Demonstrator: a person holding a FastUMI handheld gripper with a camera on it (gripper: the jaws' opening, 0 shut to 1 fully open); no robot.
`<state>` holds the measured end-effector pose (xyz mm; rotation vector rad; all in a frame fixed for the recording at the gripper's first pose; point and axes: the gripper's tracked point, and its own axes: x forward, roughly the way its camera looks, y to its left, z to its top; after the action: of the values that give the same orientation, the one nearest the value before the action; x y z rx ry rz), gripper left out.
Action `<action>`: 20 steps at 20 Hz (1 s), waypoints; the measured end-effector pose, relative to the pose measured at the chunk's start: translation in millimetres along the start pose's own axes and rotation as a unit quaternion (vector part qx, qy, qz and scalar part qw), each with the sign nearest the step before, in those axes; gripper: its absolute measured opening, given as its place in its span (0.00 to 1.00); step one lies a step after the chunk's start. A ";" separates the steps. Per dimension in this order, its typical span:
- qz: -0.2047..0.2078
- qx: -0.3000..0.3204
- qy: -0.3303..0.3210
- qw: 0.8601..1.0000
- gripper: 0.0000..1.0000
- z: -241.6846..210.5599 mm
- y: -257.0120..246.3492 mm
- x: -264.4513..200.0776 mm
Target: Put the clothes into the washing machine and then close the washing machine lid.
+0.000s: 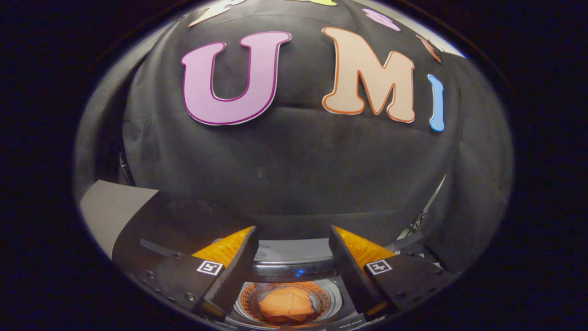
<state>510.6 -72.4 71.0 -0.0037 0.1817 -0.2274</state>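
1. Clothes: orange garment, lying inside the washing machine drum.
2. Gripper: fingers spread wide, holding nothing, raised above the washing machine, the clothes seen between them.
3. Washing machine: top opening uncovered, a blue light on its rear panel.
4. Booth wall: black cloth, behind the washing machine.

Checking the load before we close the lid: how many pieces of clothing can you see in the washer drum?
1: an orange garment lying in the washing machine drum, seen between the open fingers of the gripper. More could be hidden beneath it.
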 end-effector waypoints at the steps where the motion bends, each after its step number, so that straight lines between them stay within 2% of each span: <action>1: 0.001 0.001 0.000 1.000 0.97 -2.3 -0.4 -2.9; 10: 0.000 -0.006 0.005 1.000 0.97 -23.0 -2.6 -18.1; 15: 0.006 -0.025 0.034 0.999 0.97 -55.3 3.1 -22.8; 20: 0.002 -0.018 0.044 0.999 0.98 -79.5 3.3 -24.3</action>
<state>473.8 -62.4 -2.9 -0.0286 0.2726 -0.2215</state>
